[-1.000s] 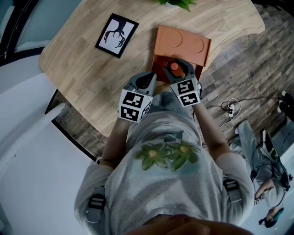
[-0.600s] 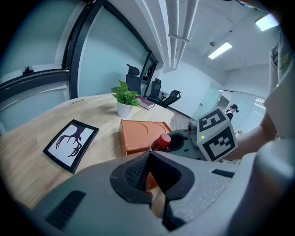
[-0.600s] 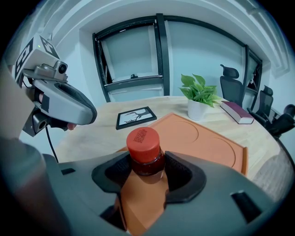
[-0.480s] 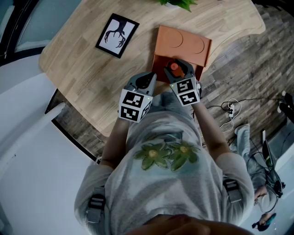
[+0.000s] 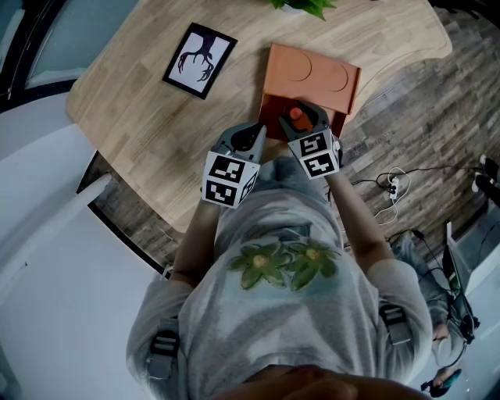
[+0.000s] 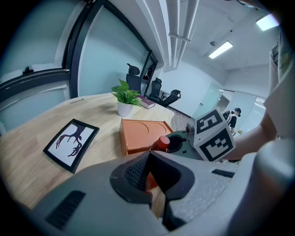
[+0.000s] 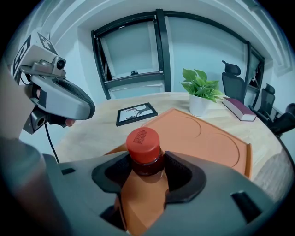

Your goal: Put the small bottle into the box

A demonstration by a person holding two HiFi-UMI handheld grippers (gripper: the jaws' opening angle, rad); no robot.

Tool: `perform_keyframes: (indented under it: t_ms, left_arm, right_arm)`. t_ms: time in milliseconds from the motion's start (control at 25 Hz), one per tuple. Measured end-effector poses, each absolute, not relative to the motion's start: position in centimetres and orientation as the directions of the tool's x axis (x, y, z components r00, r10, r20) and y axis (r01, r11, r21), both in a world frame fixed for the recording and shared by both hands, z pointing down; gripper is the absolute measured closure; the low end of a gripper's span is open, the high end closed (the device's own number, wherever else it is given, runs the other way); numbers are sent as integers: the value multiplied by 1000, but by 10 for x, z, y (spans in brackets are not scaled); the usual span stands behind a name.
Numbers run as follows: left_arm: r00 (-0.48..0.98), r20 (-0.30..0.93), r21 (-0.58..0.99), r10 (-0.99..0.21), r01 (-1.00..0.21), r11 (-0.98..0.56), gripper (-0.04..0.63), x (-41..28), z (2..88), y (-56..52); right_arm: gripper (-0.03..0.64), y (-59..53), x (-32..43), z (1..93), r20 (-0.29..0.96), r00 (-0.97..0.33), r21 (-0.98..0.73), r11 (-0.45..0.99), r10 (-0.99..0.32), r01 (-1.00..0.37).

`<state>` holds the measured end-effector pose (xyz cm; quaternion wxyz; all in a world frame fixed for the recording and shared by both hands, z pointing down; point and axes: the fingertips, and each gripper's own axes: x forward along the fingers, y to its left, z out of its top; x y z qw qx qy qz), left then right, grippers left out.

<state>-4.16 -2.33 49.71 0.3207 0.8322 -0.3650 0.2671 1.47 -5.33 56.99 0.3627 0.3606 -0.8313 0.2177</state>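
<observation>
A small bottle (image 7: 143, 147) with a red cap and dark contents stands upright between the jaws of my right gripper (image 7: 144, 168), which is shut on its neck. In the head view the small bottle (image 5: 296, 116) hangs over the near end of the orange box (image 5: 312, 74), which lies on the wooden table. Two round hollows mark the flat top of the orange box (image 7: 203, 133). My left gripper (image 5: 248, 141) hovers just left of the box's near corner, with its jaws (image 6: 148, 173) shut on nothing. From the left gripper view the bottle (image 6: 162, 143) shows beside the right gripper.
A black-framed picture (image 5: 198, 59) lies on the table left of the box. A potted plant (image 5: 301, 6) stands at the far edge, with a book (image 7: 238, 109) next to it. The table's near edge (image 5: 168, 209) runs under both grippers. Office chairs (image 7: 230, 80) stand beyond.
Both grippers and the bottle stay where they were. Only a person on the floor at the lower right has shifted.
</observation>
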Motion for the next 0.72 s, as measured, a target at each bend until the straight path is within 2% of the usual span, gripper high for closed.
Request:
perform_keyframes:
  t_ms: [720]
  left_arm:
    - [588, 685, 341, -431, -781, -523, 588, -43, 500, -24]
  right_arm:
    - [393, -51, 13, 580, 778, -474, -111, 651, -413, -751]
